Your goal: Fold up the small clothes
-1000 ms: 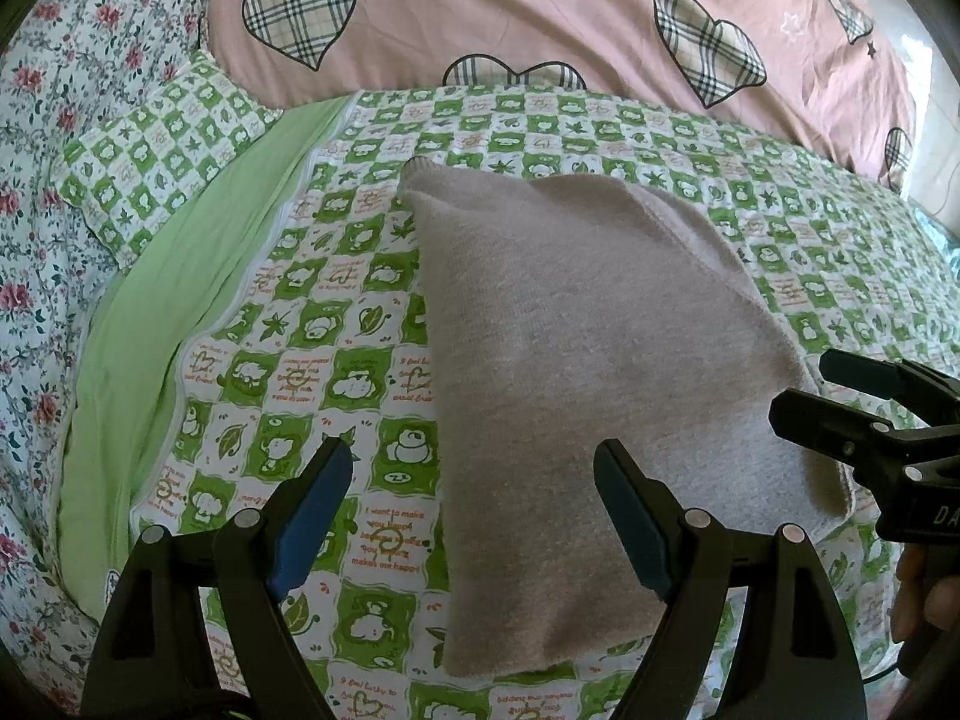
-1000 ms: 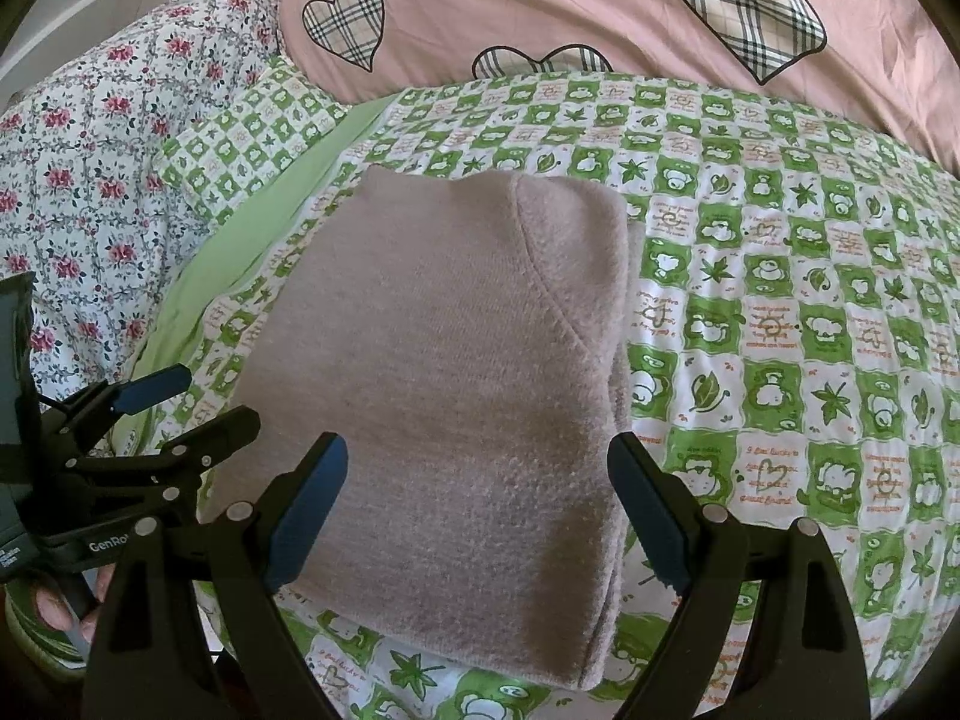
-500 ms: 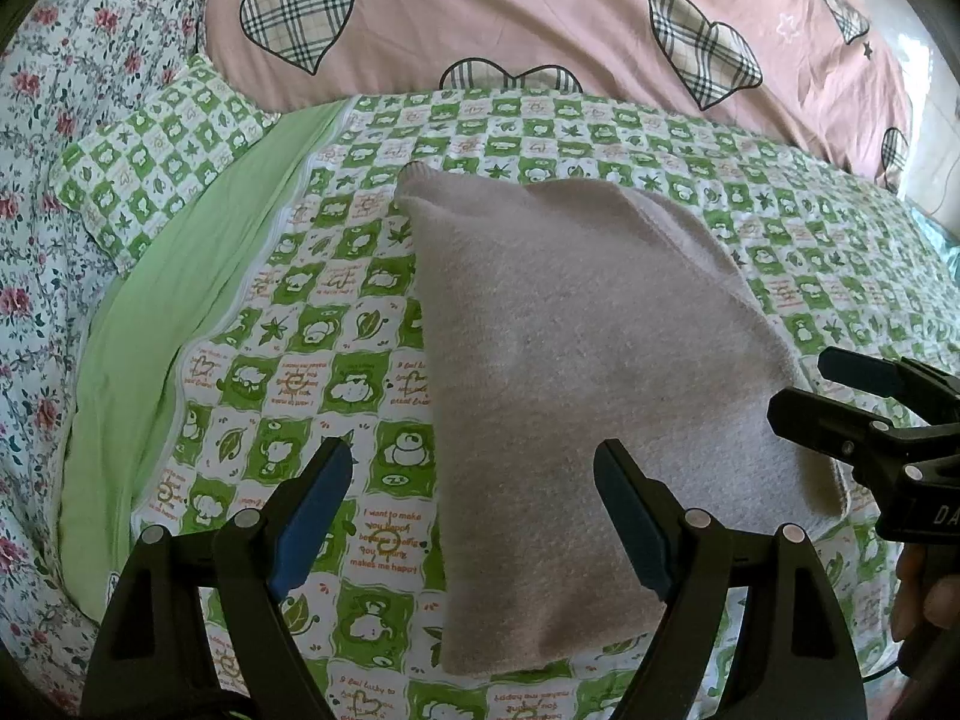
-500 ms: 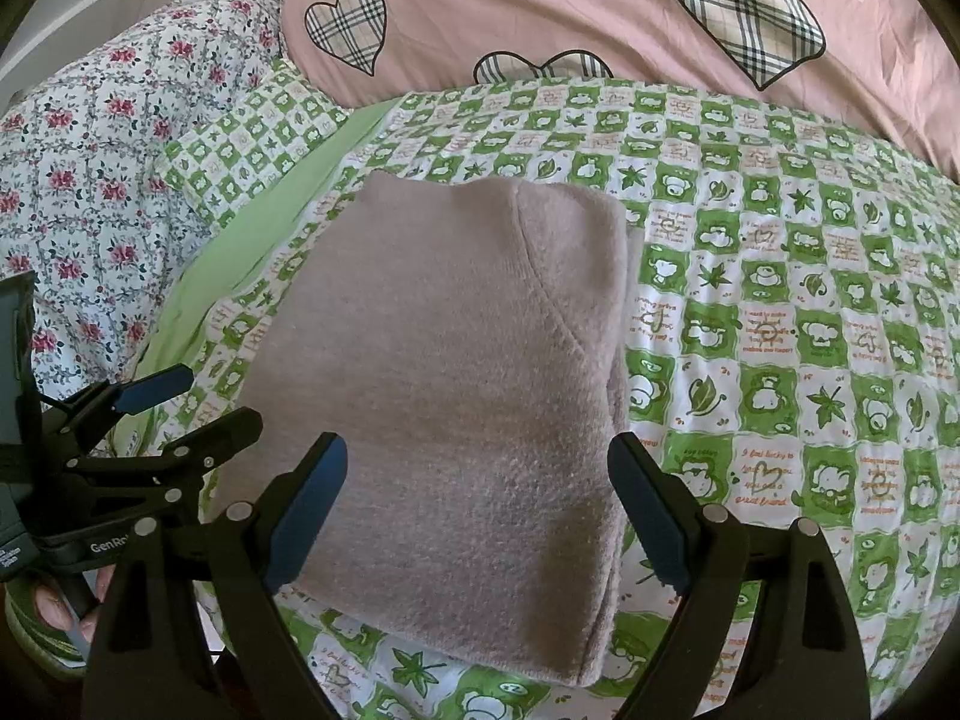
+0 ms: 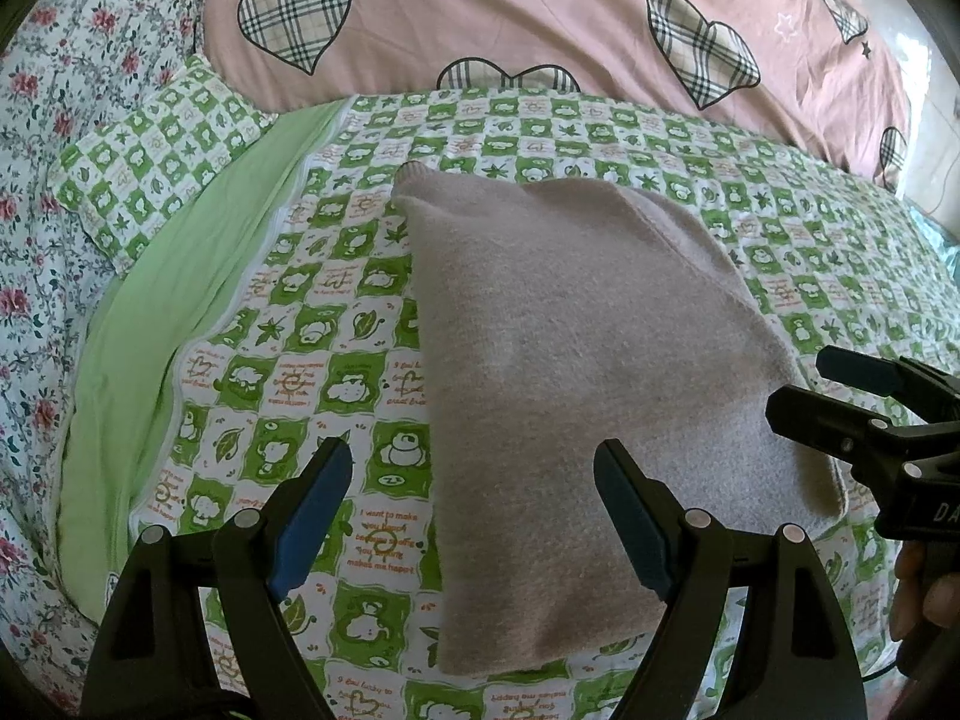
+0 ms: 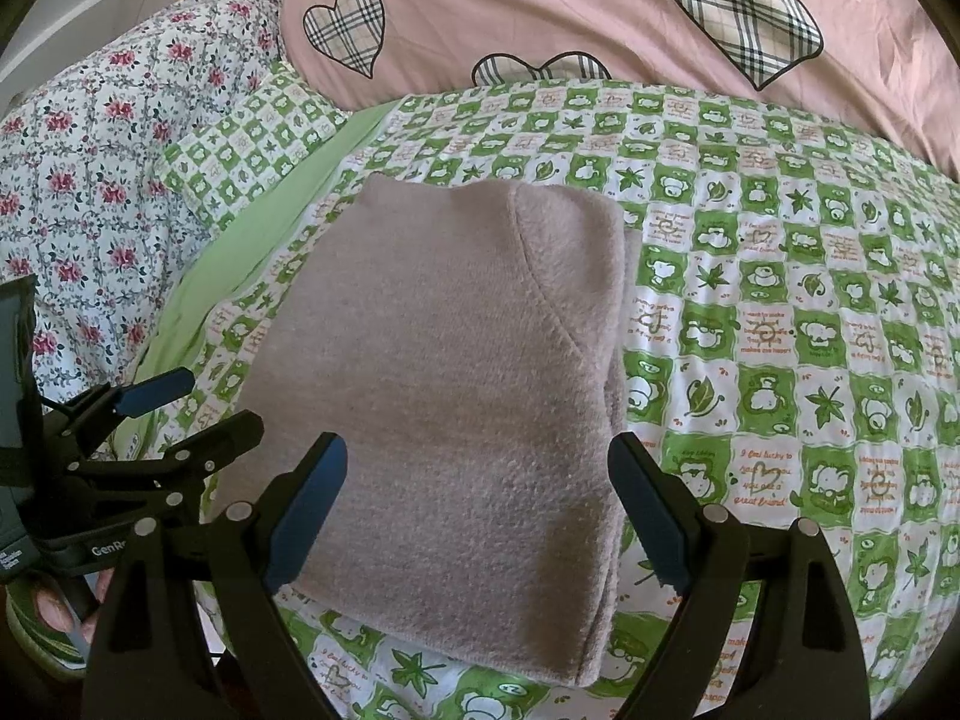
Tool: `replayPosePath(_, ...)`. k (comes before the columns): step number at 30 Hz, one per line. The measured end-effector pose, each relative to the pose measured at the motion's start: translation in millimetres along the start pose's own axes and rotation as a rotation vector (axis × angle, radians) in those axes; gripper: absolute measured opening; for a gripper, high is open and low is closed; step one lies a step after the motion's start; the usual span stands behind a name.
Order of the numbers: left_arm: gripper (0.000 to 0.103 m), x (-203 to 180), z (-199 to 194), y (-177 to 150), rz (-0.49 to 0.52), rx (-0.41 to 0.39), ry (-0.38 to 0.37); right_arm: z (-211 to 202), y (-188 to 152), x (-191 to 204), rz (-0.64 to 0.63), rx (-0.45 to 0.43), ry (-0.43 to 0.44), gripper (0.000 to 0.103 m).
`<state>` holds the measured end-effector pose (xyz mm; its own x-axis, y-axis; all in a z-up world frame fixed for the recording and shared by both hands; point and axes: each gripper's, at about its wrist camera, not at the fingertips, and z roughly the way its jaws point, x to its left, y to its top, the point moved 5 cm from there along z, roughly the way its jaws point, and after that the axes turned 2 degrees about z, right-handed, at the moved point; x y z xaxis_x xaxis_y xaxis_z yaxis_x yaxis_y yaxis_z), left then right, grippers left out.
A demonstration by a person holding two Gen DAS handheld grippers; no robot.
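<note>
Currently, left wrist view: my left tongs (image 5: 471,516) are spread and hold nothing, above the near left edge of the grey garment (image 5: 576,360). It lies folded into a compact rectangle on the green checked bedspread (image 5: 288,372).

Right wrist view: my right tongs (image 6: 480,516) are likewise spread and empty, over the garment's near edge. Folding looks essentially complete; perhaps only tidying remains.

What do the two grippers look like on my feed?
Both match: the left gripper and right gripper are black plastic frames with silver rivets and blue pads on the fingers. White lettering marks each body; a thin black cable trails from the right one.
</note>
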<state>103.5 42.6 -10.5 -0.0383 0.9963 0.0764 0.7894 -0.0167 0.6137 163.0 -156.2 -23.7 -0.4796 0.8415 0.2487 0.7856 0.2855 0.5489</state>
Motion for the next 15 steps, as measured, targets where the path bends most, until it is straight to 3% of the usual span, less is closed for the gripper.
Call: replayPosePath(15, 0.083, 0.3, -0.1, 0.4, -0.001, 0.000, -0.002, -0.6, 0.4, 0.1, 0.004, -0.002, 0.002, 0.089)
